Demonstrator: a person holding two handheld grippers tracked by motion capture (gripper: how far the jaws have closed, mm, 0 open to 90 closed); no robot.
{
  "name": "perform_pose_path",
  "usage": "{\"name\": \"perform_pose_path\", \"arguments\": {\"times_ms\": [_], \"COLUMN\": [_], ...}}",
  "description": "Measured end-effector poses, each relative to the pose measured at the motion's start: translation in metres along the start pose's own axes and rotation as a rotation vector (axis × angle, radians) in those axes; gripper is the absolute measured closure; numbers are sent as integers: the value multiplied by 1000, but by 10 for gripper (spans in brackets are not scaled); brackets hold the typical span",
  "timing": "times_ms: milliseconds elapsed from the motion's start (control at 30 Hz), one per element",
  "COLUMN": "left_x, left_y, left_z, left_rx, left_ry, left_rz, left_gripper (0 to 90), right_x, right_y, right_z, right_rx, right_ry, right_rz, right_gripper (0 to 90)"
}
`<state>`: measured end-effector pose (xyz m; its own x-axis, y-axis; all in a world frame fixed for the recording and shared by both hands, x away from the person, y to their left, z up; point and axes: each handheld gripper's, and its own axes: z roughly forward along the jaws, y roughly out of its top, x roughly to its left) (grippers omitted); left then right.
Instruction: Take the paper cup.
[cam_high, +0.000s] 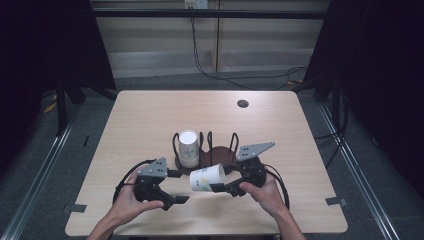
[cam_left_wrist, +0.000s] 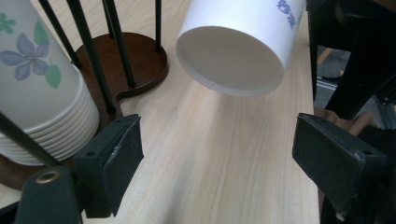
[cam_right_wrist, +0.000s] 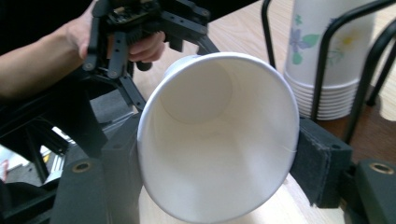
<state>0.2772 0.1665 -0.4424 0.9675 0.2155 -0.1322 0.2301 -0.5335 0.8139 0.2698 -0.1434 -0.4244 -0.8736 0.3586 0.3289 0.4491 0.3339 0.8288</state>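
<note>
A white paper cup (cam_high: 206, 177) lies on its side above the table, and my right gripper (cam_high: 222, 178) is shut on it near the rim. In the right gripper view the cup's open mouth (cam_right_wrist: 219, 140) faces the camera, with the pads (cam_right_wrist: 322, 158) pressing on both sides. My left gripper (cam_high: 180, 186) is open just left of the cup. From the left gripper view (cam_left_wrist: 219, 163) its jaws stand wide apart with bare table between them, and the cup's flat base (cam_left_wrist: 231, 60) hangs ahead, untouched. A stack of flower-printed cups (cam_high: 188, 148) stands upside down in a black wire holder (cam_high: 220, 154).
The holder has a brown wooden base (cam_left_wrist: 140, 60) and upright black rods, just behind both grippers. The light wooden table (cam_high: 150, 115) has a dark round hole (cam_high: 243, 103) at the back right. Cables trail on the floor beyond the far edge.
</note>
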Motion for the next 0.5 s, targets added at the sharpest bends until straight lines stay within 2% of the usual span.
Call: {"name": "perform_pose_path", "arguments": {"times_ms": [133,167,233,300,400,500], "left_x": [2,3,5,7,9,13], "left_y": [-8,-10,-12,-13,-14,-15], "left_z": [-5,-6,-9,-13,-20,-26], "left_rx": [-8,-1,-13,-36,-82,-107], "left_ry": [16,21,35,54,47,73], "left_rz": [-20,-12,-31,-51,-39,-59], "left_gripper": [159,159,159,159,159,159], "right_x": [-1,-2,-4,-5,-5,-6], "right_y": [0,0,-1,-2,-5,-7], "right_z": [-5,-6,-9,-11,-16,-21], "right_rx": [14,20,26,26,37,46], "right_ry": [-24,-35,-46,-55,-69,-91], "right_rz": [3,7,12,19,25,27], "right_gripper": [282,282,281,281,281,282]}}
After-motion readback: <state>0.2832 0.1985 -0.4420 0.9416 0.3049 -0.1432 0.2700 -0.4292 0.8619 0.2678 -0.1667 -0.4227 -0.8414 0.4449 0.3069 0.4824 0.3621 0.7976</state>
